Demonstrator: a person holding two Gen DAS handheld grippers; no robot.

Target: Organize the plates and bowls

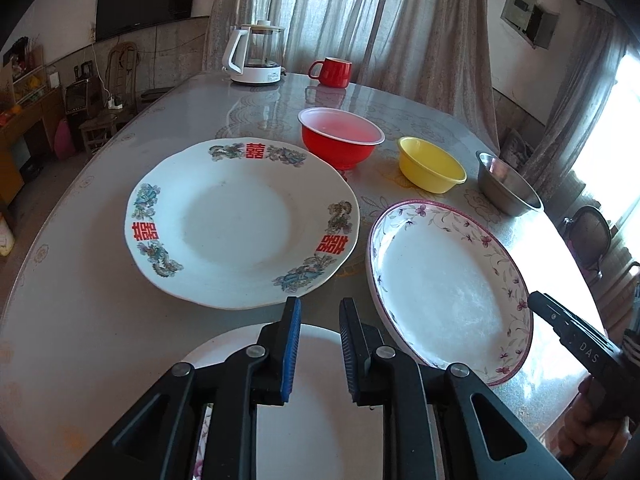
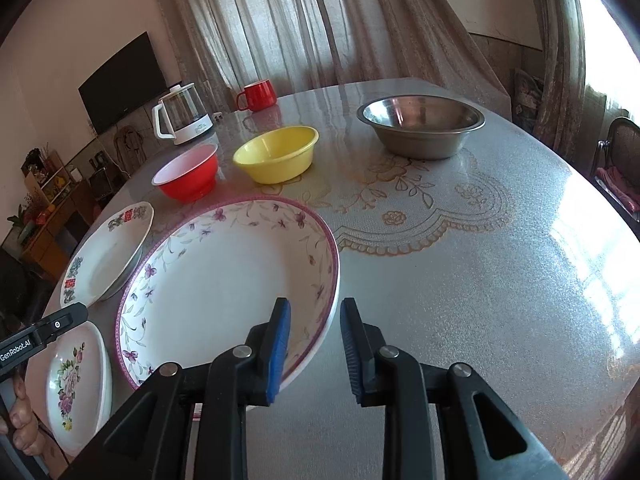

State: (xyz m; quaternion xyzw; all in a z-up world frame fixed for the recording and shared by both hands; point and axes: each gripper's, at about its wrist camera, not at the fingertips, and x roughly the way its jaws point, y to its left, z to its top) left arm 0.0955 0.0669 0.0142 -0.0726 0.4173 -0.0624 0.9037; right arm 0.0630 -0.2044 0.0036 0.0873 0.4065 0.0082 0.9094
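Observation:
A large white plate with red characters (image 1: 240, 220) (image 2: 106, 254) lies on the table. A purple-flowered plate (image 1: 448, 284) (image 2: 228, 280) lies to its right. A small flowered plate (image 1: 316, 412) (image 2: 76, 388) lies nearest. A red bowl (image 1: 340, 136) (image 2: 188, 174), a yellow bowl (image 1: 432, 164) (image 2: 278, 152) and a steel bowl (image 1: 506, 182) (image 2: 420, 124) stand farther back. My left gripper (image 1: 320, 344) is open and empty above the small plate. My right gripper (image 2: 316, 344) is open and empty, its left finger over the purple plate's rim.
A glass kettle (image 1: 256, 54) (image 2: 182, 118) and a red mug (image 1: 332, 72) (image 2: 258, 96) stand at the table's far edge. Chairs (image 2: 618, 160) stand to the right of the round table (image 2: 480, 280). Curtains hang behind.

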